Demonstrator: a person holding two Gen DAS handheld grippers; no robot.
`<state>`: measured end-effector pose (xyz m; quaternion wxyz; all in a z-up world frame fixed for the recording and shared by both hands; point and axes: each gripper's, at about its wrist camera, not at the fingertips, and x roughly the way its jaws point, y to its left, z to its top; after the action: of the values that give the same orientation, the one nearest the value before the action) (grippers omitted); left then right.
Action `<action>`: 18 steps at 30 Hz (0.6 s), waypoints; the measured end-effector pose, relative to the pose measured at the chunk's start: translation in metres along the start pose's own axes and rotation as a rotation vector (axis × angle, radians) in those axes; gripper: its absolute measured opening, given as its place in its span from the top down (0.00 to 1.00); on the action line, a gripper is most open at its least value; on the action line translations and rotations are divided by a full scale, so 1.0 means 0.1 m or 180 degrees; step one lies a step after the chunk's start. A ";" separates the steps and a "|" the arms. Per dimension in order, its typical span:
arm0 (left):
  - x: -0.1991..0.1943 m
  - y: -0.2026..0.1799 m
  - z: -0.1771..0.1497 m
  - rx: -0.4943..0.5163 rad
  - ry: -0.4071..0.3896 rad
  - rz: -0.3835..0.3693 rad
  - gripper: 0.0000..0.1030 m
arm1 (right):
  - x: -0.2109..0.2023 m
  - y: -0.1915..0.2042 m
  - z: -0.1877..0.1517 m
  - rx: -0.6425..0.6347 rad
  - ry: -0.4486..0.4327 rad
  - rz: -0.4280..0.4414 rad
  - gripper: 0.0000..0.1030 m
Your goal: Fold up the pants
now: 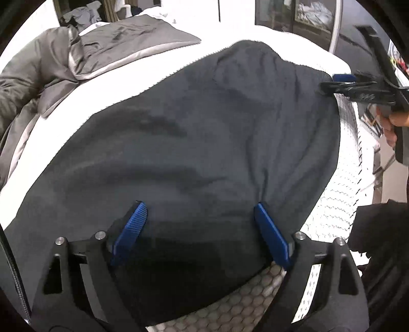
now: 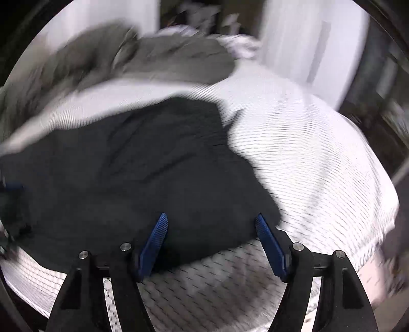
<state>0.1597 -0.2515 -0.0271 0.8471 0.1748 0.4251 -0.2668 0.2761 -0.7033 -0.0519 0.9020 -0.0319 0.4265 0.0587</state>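
Dark grey pants (image 1: pixel 191 148) lie spread flat on a white bed (image 1: pixel 143 84). My left gripper (image 1: pixel 199 212) is open just above the pants' near edge, with blue pads on each side. My right gripper shows in the left wrist view (image 1: pixel 332 84) at the pants' far right edge, held by a hand. In the right wrist view, which is blurred by motion, the right gripper (image 2: pixel 212 222) is open over the near edge of the pants (image 2: pixel 133 173).
A grey quilt and pillow (image 1: pixel 122 43) lie bunched at the back left of the bed. The mattress edge (image 1: pixel 345 184) has a white honeycomb cover. Dark furniture and clutter (image 1: pixel 306 15) stand beyond the bed. A dark cloth (image 1: pixel 381 245) hangs at the right.
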 end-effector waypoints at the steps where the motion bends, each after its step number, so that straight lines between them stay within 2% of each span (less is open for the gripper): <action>1: -0.04 0.06 -0.01 -0.0046 -0.0061 -0.0008 0.17 | -0.05 -0.12 -0.01 0.0219 -0.0018 0.0137 0.24; 2: -0.06 0.10 -0.01 -0.0107 -0.0122 -0.0014 0.17 | -0.09 -0.32 -0.08 0.0561 -0.0024 0.0450 0.24; 3: -0.11 0.11 -0.03 -0.0171 -0.0164 -0.0013 0.17 | -0.09 -0.42 -0.12 0.0713 -0.0005 0.0608 0.24; 4: -0.12 0.14 -0.03 -0.0248 -0.0195 -0.0010 0.17 | -0.05 -0.54 -0.18 0.0980 0.0059 0.0914 0.24; 5: -0.12 0.14 -0.03 -0.0315 -0.0209 -0.0007 0.17 | -0.02 -0.58 -0.24 0.1094 0.0083 0.1050 0.24; 6: -0.10 0.14 -0.04 -0.0360 -0.0191 -0.0001 0.17 | 0.10 -0.62 -0.27 0.1287 0.0143 0.1313 0.24; 8: 0.06 0.05 -0.04 -0.0335 -0.0005 -0.0035 0.16 | 0.36 -0.60 -0.17 0.1478 0.0202 0.1588 0.24; 11: 0.09 -0.08 -0.06 -0.0189 -0.0059 0.0186 0.13 | 0.58 -0.62 -0.03 0.1795 0.0042 0.1621 0.27; 13: 0.03 -0.06 -0.08 -0.0208 -0.0082 0.0161 0.13 | 0.61 -0.55 0.03 0.2044 -0.0136 0.1573 0.76; 16: -0.10 0.09 -0.11 -0.0336 -0.0092 -0.0020 0.13 | 0.59 -0.48 0.18 0.2199 -0.0415 0.1540 0.82; 18: -0.27 0.28 -0.17 -0.0479 -0.0183 0.0004 0.13 | 0.37 -0.23 0.36 0.1928 -0.0653 0.1425 0.83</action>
<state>0.1530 -0.2123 -0.0131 0.8699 0.1033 0.4193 -0.2384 0.3296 -0.7196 -0.0574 0.8734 0.3357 0.3285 0.1284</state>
